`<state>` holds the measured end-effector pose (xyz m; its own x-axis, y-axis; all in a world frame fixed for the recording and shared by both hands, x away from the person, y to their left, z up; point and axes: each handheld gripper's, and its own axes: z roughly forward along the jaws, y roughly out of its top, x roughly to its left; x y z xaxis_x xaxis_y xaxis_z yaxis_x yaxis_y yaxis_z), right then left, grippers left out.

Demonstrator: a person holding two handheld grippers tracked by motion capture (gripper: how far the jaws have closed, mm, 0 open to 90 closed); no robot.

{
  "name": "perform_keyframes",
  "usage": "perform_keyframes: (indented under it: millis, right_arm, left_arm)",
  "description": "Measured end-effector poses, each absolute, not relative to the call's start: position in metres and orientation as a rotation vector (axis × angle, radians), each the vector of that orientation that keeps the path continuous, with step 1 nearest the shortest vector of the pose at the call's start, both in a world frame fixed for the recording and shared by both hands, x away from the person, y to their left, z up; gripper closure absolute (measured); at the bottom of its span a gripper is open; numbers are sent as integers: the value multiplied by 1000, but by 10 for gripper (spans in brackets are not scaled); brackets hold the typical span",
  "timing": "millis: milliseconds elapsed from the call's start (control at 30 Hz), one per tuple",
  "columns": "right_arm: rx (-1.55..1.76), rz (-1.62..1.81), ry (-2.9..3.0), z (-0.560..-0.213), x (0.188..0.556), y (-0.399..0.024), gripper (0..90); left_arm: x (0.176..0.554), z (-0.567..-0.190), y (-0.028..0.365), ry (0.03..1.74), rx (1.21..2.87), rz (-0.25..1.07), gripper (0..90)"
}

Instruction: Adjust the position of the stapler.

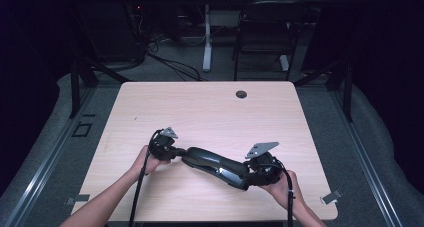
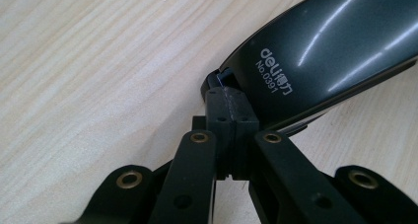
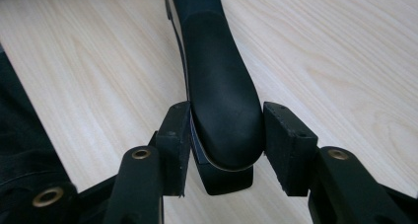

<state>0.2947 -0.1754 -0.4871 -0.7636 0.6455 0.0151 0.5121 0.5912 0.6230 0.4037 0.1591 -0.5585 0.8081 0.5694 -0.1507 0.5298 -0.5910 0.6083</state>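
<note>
On pale wood table [image 1: 210, 112] — left tongs [image 1: 176, 152] shut, right tongs [image 1: 250, 174] clasp stapler [image 1: 215, 166]; dark room.

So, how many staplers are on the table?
1. The black stapler lies on the table near its front edge, between the left gripper and the right gripper.

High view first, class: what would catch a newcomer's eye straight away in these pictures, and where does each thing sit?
The long black stapler lies slantwise on the near half of the pale wooden table, stretched between two hands. The left gripper is shut at its narrow end, beside the white "deli" lettering. The right gripper brackets its broad rounded end, with a pad on each side.
</note>
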Motion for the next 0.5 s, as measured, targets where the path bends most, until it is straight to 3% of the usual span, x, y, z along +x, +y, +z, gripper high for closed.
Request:
perform_keyframes:
  millis: [500]
  right_arm:
    - [989,933,2598,-488,302,-184,539]
  left_arm:
    - [405,-559,156,809,2323,83,899]
